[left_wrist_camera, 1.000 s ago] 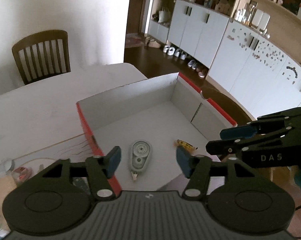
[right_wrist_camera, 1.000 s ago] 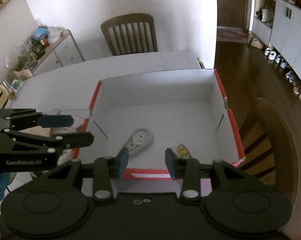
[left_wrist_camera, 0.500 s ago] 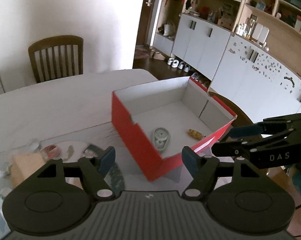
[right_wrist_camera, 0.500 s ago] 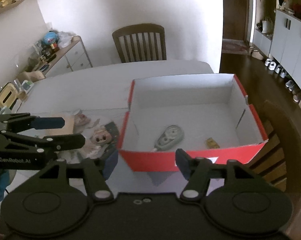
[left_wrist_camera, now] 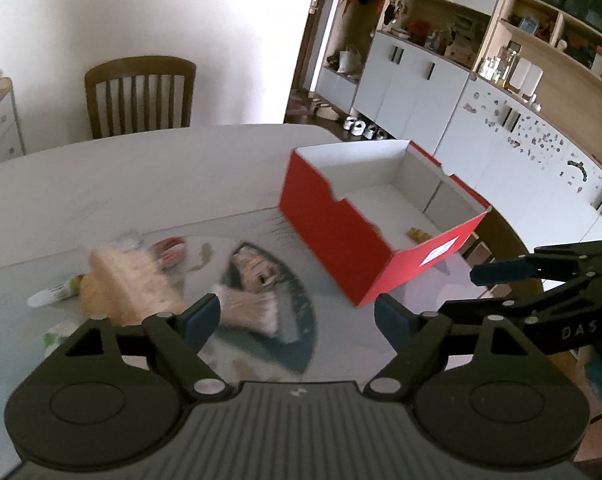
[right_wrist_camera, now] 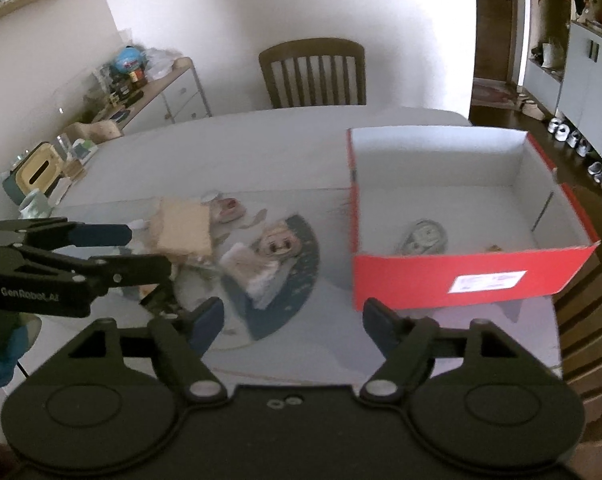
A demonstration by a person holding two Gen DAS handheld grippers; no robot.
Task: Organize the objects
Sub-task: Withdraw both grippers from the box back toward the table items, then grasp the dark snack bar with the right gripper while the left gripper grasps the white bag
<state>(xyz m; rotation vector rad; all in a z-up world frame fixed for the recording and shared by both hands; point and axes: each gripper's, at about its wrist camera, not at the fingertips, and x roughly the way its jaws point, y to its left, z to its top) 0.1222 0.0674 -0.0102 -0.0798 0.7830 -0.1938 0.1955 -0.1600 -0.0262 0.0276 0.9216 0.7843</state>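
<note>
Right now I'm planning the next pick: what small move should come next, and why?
Probably ease the left gripper down toward the beige bundle. Its jaws, just opened, hold nothing; the red box holds only the tape dispenser and one small piece.

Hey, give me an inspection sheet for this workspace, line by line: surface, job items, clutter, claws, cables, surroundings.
Surface: white table, with a picture mat near its front edge.
Job's things: open red box on the table's right side; inside it a grey tape dispenser and a small yellow item.
Clutter: a blurred pile left of the box, with a tan block and a pale bundle; details unclear.
Claws: left claw and right claw both open, having just been opening, nothing between the jaws.
Cables: nothing seen.
Surroundings: wooden chair behind the table, white cabinets, shoes on the floor.
</note>
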